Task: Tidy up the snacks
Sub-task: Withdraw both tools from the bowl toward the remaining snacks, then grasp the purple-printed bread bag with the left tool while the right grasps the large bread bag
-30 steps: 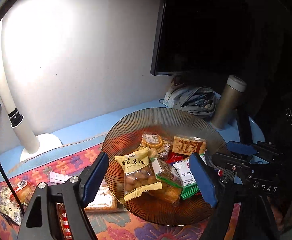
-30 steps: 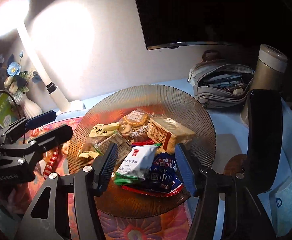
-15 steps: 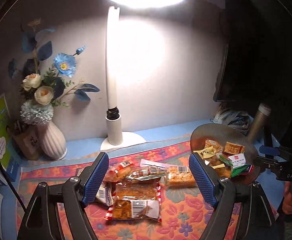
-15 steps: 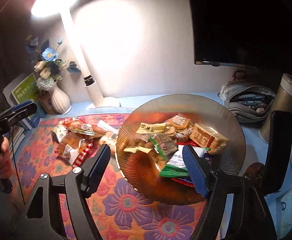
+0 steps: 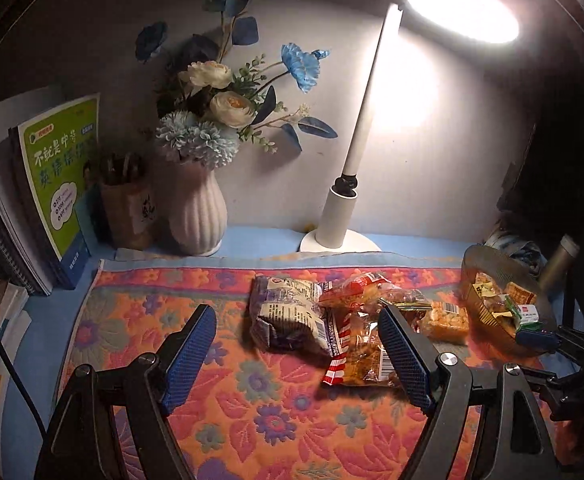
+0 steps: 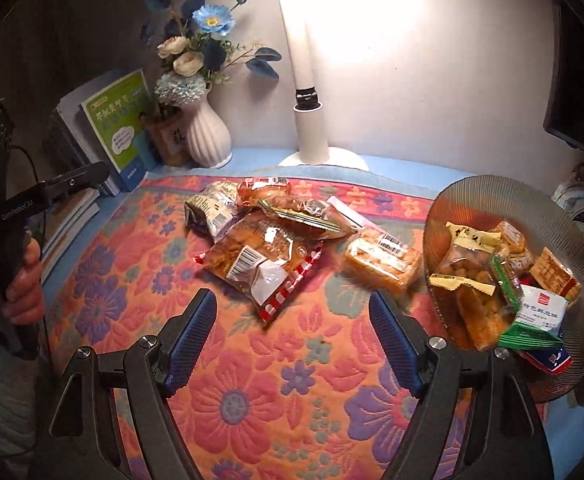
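Observation:
Several snack packets lie in a pile on the flowered mat [image 6: 251, 380]: a red-striped clear packet [image 6: 263, 264], a purple-white packet [image 5: 292, 316], an orange bar [image 6: 384, 262]. A ribbed glass bowl [image 6: 572, 216] at the right holds several packets, among them a yellow peanut bag [image 6: 468, 256]. My left gripper [image 5: 296, 356] is open and empty, just short of the pile. My right gripper [image 6: 294, 340] is open and empty, in front of the striped packet. The bowl also shows at the right of the left wrist view [image 5: 488, 264].
A white vase of flowers [image 5: 197, 216], a desk lamp base [image 5: 340, 236], books with a green cover [image 5: 57, 176] and a brown pen holder [image 5: 127, 212] line the back wall. A metal flask [image 5: 558, 260] and pouch stand behind the bowl.
Both grippers have swung left and back from the bowl. The pile on the mat now sits ahead of them. Both stay open and empty.

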Tool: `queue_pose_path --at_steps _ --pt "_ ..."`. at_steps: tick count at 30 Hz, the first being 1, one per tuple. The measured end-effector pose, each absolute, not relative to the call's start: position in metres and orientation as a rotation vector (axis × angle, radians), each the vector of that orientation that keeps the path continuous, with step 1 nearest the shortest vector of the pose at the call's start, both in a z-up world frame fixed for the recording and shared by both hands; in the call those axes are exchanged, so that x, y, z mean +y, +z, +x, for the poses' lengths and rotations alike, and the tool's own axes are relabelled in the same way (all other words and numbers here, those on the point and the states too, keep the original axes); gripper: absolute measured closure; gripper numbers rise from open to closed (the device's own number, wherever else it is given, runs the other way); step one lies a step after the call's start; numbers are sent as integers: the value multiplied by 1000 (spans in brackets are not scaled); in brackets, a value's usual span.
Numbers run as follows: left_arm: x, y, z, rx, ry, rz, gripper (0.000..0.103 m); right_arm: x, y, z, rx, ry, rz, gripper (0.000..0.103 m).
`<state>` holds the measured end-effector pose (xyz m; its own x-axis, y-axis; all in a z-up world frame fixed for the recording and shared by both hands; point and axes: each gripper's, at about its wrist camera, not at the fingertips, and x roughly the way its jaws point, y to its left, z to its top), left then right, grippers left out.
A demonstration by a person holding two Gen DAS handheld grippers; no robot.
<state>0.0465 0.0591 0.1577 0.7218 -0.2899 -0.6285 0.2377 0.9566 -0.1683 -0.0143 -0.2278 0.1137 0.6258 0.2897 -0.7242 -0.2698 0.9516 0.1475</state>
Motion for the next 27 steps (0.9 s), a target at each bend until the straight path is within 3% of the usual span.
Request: queue_pose_path --at_steps 13,27 --pt "28 71 98 784 -211 -15 22 -161 47 15 873 286 -152 25" --pt "26 47 90 757 -178 -16 22 -172 16 17 868 234 -57 24"
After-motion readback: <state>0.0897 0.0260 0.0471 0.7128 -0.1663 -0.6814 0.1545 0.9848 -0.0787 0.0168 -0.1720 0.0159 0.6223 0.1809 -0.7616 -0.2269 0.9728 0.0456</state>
